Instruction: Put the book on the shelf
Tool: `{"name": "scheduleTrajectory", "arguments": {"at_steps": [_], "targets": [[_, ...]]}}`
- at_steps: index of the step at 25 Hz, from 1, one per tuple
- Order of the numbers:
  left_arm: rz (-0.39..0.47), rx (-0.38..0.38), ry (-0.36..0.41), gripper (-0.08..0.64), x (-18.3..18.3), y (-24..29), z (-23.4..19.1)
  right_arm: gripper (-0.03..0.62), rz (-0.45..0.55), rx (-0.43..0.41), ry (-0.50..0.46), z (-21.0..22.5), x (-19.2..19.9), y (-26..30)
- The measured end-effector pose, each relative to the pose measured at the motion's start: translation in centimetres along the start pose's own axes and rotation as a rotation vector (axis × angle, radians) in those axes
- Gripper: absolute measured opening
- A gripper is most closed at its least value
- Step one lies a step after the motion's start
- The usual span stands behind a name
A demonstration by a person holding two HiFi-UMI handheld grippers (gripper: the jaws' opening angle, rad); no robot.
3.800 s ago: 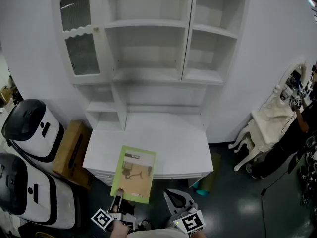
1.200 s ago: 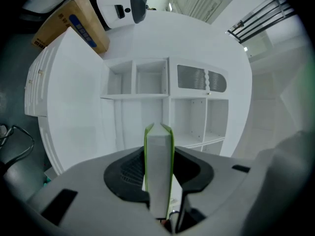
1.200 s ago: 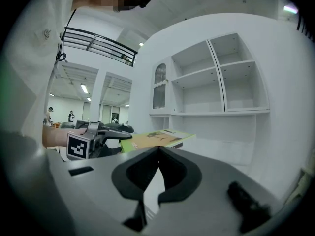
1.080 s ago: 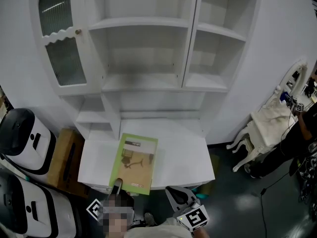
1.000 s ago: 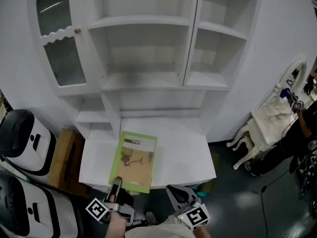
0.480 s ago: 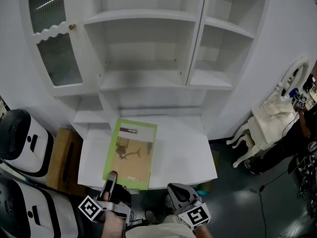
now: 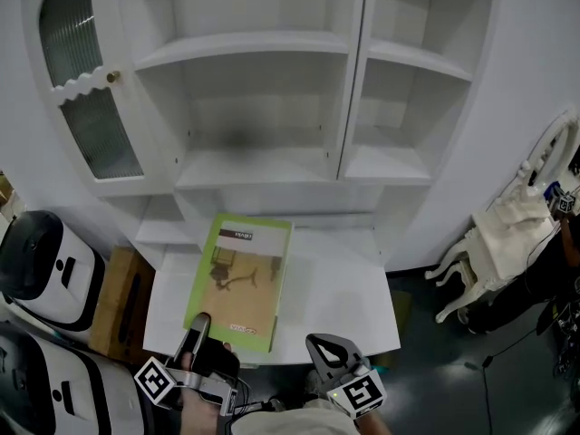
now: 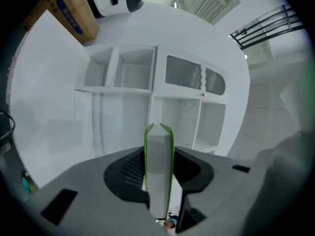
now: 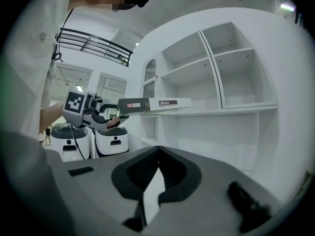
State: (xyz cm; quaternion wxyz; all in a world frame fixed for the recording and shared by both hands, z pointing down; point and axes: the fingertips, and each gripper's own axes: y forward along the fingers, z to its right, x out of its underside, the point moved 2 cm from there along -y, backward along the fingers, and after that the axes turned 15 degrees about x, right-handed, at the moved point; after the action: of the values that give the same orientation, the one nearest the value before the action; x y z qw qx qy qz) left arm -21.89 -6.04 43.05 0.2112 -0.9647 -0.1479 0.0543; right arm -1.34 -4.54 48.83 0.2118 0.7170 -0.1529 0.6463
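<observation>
While the left gripper is clamped on the near short edge of the book, the book is held flat in the air over the desk. Its long axis runs from the jaws straight away toward the shelf, which lies farther off and higher. The coming move likely means pushing along that axis, forward and up. The right gripper sits low to the right, jaws together on nothing, clear of the book.
</observation>
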Motion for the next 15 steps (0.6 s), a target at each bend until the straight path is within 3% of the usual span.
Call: {"name": "scheduleTrajectory", "arguments": {"at_steps": [15], "targets": [[0.097,0.025,0.089,0.146,0.4,9.3,-0.6,0.012,0.032,-0.032,0.015,10.3,0.4,3.0]]}}
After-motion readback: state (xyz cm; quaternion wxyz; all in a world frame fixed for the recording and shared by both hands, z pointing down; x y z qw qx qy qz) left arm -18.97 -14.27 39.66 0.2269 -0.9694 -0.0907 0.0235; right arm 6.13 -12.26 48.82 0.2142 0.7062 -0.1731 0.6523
